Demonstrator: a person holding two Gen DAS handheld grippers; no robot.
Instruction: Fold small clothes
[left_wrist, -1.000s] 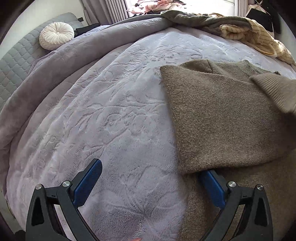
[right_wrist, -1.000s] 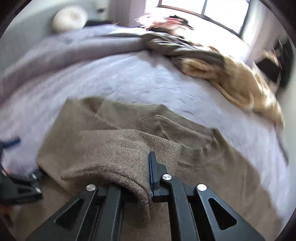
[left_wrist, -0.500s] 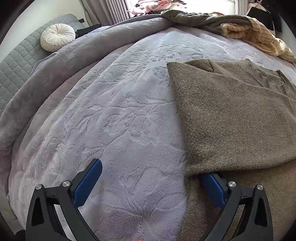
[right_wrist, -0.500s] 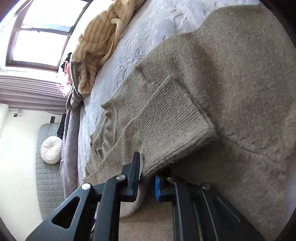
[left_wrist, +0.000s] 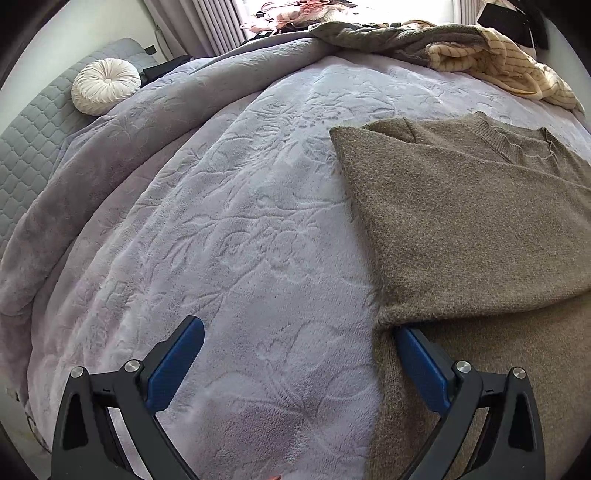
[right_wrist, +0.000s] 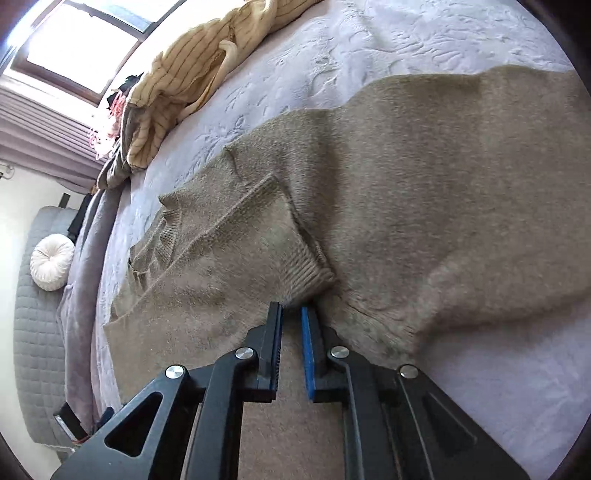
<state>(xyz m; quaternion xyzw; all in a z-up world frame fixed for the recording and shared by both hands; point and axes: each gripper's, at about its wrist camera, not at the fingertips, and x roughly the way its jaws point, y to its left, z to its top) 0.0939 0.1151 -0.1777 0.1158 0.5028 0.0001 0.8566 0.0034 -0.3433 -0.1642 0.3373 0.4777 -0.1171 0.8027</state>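
Observation:
A brown knit sweater (left_wrist: 461, 229) lies on the lilac embossed bedspread (left_wrist: 229, 229), with its left sleeve folded across the body. My left gripper (left_wrist: 295, 328) is open wide and low over the bed; its right finger (left_wrist: 421, 354) sits under the sweater's folded edge. In the right wrist view the sweater (right_wrist: 424, 177) fills the frame and the ribbed sleeve cuff (right_wrist: 295, 258) lies on the body. My right gripper (right_wrist: 291, 310) has its jaws slightly apart right at the cuff's end, and the cuff is no longer pinched between them.
A striped cream garment (left_wrist: 498, 70) and a dark olive one (left_wrist: 388, 37) are heaped at the far side of the bed; both show in the right wrist view (right_wrist: 192, 74). A round white cushion (left_wrist: 105, 85) rests against the grey quilted headboard (left_wrist: 33, 140).
My right gripper carried the sleeve across the sweater, laid the cuff down on the body and let its jaws part. My left gripper stayed open in place.

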